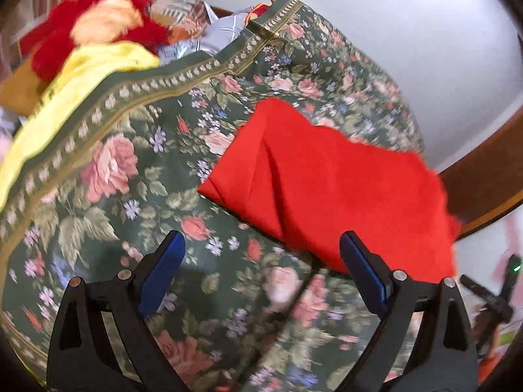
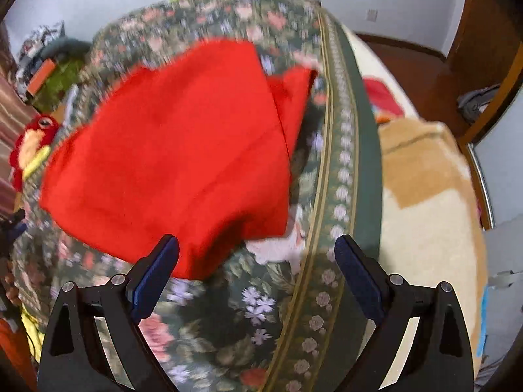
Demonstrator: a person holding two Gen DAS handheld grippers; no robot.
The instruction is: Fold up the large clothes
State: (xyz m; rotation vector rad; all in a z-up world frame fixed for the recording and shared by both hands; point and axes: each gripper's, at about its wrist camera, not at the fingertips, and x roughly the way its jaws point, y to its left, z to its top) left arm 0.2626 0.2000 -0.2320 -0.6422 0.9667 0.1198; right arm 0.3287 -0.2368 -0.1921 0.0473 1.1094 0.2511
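Clearly soft, light and limp, the red cloth [image 1: 327, 192] lies partly folded on the flowered bedspread [image 1: 108, 176] toward the bed's edge, best pinched at a corner or hem, while the left tool [image 1: 261, 254] and right tool [image 2: 256, 254] hover spread apart, holding nothing.

Pale wall [image 1: 408, 32] behind a floral-covered bed [image 1: 137, 170] (brown wood door [image 2: 483, 32]).

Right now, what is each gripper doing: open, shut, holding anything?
Left gripper: open, holding nothing, above the floral bedspread beside the red garment.
Right gripper: open, holding nothing, at the red garment's near edge.
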